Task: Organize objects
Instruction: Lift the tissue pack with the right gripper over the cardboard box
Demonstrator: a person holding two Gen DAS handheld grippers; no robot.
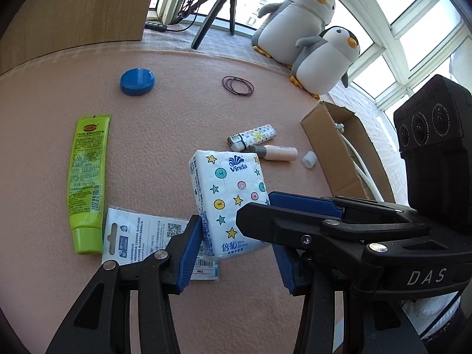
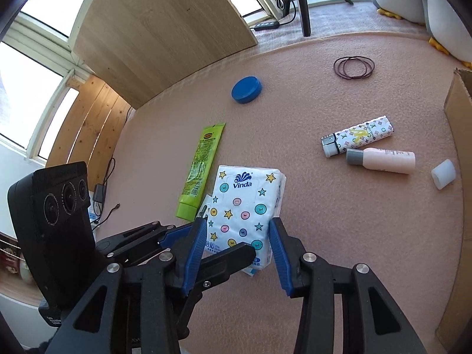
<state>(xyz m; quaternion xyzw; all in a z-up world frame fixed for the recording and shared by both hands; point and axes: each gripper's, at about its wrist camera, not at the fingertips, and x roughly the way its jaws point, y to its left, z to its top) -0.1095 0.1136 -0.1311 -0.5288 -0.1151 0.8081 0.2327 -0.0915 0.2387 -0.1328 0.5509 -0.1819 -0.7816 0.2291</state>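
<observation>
Straddling the tissue pack point(image 1: 231, 203), both grippers converge on the same item on the pink mat point(image 1: 165, 109). The left gripper point(image 1: 239, 250) has its jaws spread wide around the pack's near end; whether its pads touch cannot be told. The right gripper point(image 2: 237, 250) is likewise parted, a pad on each side of the pack, no firm hold evident. The pack rests partly on a flat printed packet point(image 1: 141, 233), beside the green tube point(image 1: 88, 183). Judged step: acquiring the pack. Next move likely calls for one gripper closing squarely, then transfer toward the cardboard box point(image 1: 339, 153).
</observation>
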